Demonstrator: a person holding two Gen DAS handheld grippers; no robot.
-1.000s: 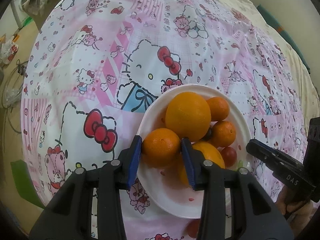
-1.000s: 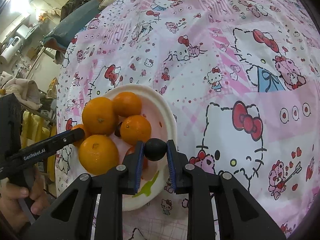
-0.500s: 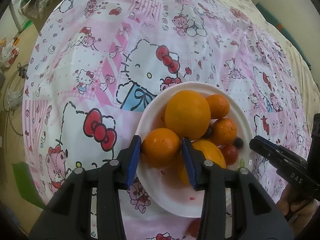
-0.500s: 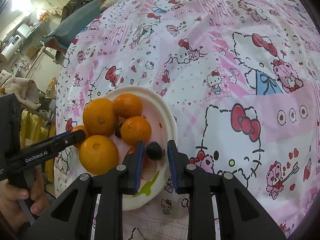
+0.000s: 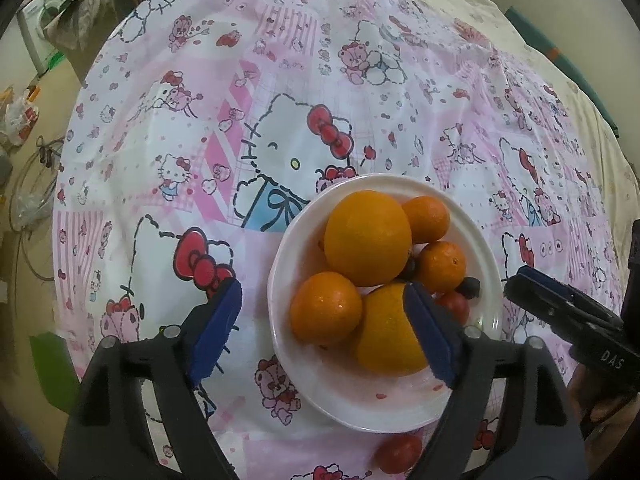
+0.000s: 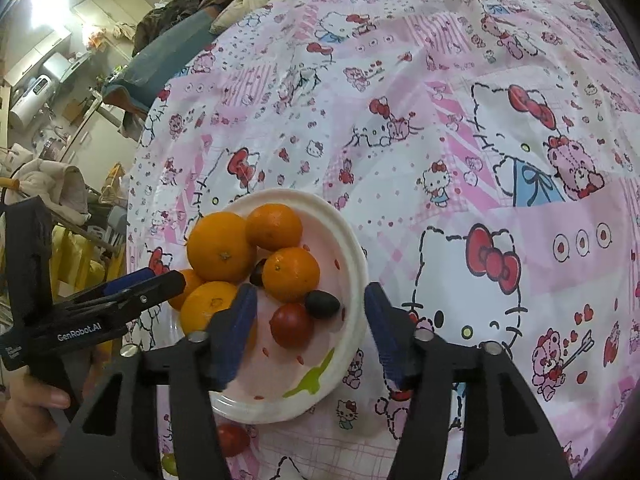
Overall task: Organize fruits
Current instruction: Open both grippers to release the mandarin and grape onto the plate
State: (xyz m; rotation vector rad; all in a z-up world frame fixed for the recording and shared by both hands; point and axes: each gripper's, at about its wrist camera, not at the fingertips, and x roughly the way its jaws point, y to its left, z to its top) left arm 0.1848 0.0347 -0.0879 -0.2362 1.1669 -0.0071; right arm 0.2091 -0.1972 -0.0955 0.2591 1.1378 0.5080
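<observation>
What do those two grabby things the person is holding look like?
Each gripper is black plastic with two long fingers, blue ribbed pads inside and silver screws. The left gripper has "GenRobot.AI" in white on its side; the right gripper has "DAS". No cables or sleeves show.

A white plate of fruit sits on a pink cartoon-cat tablecloth. The right gripper hangs over the plate's near side, its jaws just opened, apart from a dark grape and red cherry tomato lying between them. Oranges fill the plate's far left side.
</observation>
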